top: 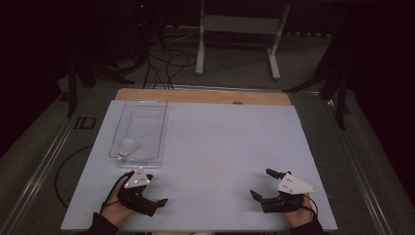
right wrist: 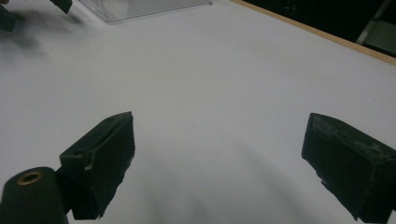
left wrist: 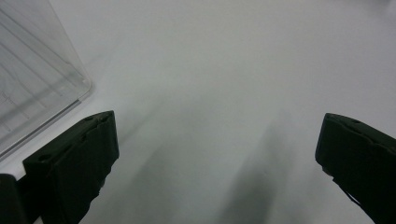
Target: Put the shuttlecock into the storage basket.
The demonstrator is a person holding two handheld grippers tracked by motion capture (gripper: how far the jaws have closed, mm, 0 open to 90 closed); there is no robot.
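Note:
A clear plastic bin (top: 142, 122) stands on the left half of the white table (top: 220, 147). A small white object (top: 128, 146), shaped like a shuttlecock, lies in the bin's near end. My left gripper (top: 155, 190) rests just in front of the bin, held by a hand, jaws wide apart and pointing right. In the left gripper view it (left wrist: 217, 140) is open over bare table, with the bin's corner (left wrist: 37, 93) at the upper left. My right gripper (top: 262, 183) sits near the front right, open and pointing left. The right gripper view shows it (right wrist: 217, 140) holding nothing, with the bin (right wrist: 140, 7) far off.
A wooden strip (top: 203, 95) runs along the table's far edge. Behind it on the floor stand a white frame (top: 240, 29) and loose cables (top: 166, 68). The left gripper's jaws (right wrist: 9, 18) show at the upper left of the right gripper view.

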